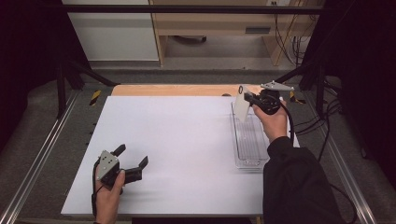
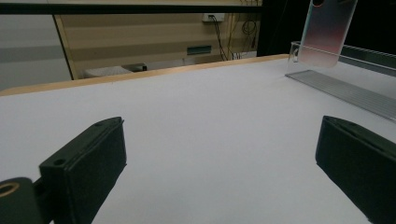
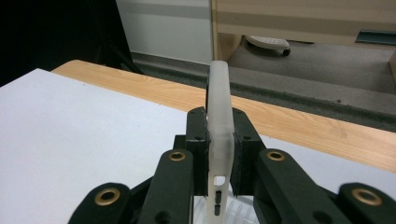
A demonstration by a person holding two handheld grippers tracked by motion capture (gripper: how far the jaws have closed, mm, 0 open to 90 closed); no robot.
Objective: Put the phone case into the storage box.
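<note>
Right gripper (image 3: 219,154) jaws clamp a phone case (image 3: 219,121) edge-on; left gripper (image 1: 128,161) jaws gape wide.

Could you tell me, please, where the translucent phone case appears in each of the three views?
High view: phone case, upper right, above the clear tray.
Left gripper view: top right corner, hanging over the tray.
Right gripper view: centre, edge-on between the right gripper fingers.
Shared landmark: the table's wooden edge.
</note>
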